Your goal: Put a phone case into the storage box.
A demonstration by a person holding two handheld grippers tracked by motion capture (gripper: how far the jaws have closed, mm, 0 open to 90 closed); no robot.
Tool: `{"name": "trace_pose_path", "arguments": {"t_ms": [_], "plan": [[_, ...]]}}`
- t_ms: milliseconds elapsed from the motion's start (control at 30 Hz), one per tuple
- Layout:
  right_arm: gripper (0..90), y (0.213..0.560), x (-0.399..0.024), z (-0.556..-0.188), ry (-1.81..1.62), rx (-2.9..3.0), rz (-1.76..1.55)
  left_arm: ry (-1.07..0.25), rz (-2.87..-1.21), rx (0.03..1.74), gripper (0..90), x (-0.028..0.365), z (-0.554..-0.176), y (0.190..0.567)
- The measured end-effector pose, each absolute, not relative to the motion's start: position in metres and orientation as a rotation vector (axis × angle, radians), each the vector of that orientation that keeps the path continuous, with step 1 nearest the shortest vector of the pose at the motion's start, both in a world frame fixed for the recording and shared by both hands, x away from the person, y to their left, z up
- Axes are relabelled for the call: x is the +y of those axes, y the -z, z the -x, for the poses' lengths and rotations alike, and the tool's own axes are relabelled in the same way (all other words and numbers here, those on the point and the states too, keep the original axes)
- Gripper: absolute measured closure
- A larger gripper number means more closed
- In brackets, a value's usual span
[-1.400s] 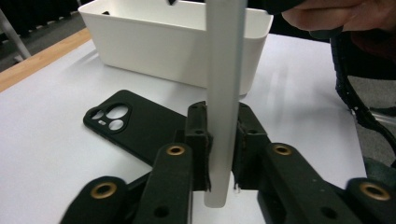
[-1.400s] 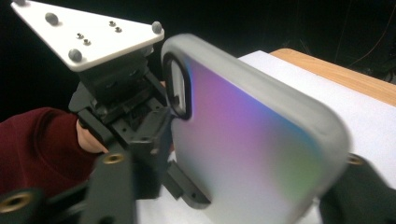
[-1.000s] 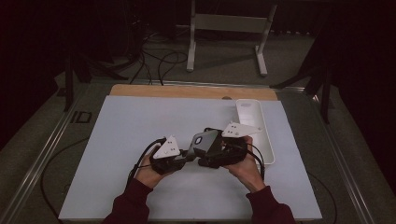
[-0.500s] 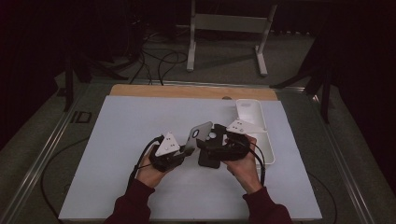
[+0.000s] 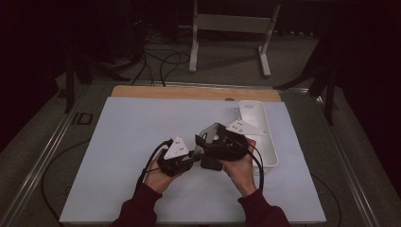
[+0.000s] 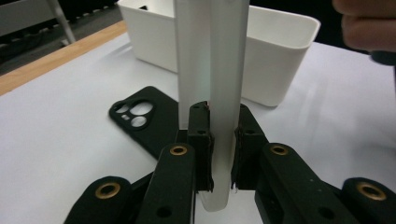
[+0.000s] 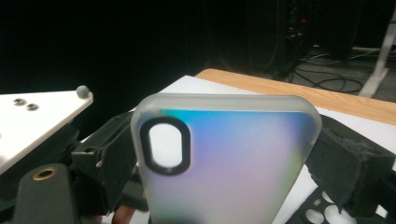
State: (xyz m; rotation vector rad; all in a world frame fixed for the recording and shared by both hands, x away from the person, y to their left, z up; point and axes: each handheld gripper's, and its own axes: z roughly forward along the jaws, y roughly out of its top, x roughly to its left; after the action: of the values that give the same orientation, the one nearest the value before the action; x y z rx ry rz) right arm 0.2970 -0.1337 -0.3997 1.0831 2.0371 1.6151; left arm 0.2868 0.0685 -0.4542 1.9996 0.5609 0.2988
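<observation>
Listing the items at the near middle of the desk, under a white mat.

Item 1: frosted phone case, translucent, with a black-ringed oval camera opening near one corner and a rainbow sheen across its back. No brand, label or writing can be read on it. It stands on edge between the two claws, above the mat at the near middle of the desk. In the left gripper view it shows edge-on as a pale upright strip.

Item 2: left claw, clenched on the lower end of the frosted phone case, both pads pressing its faces. In the high view it sits in the person's left hand.

Item 3: right claw, jaws spread wide, one on each long side of the frosted phone case. They have just been closing a little; whether the pads press on the case cannot be told. In the high view it sits in the right hand.

Item 4: black phone case, flat on the mat below the claws, with a three-hole camera cut-out. No writing legible.

Item 5: white bin, oblong, near the right edge of the desk, just beyond the right hand. Unmarked.

Change against the earlier frames: the case between the claws has tipped from near level to steeply raised, and the right claw has risen and turned with it. The left claw has stayed put with its grip unchanged. The white bin has not moved.
</observation>
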Motion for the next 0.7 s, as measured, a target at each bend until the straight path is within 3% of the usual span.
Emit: {"name": "trace_pose_path", "arguments": {"t_ms": [700], "plan": [[13.2,0.4022,-0.1421,-0.2978,-1.683,1.993,-1.146,-0.28,-1.948,0.569,81.0,0.0691,-0.2878,0.4506]]}}
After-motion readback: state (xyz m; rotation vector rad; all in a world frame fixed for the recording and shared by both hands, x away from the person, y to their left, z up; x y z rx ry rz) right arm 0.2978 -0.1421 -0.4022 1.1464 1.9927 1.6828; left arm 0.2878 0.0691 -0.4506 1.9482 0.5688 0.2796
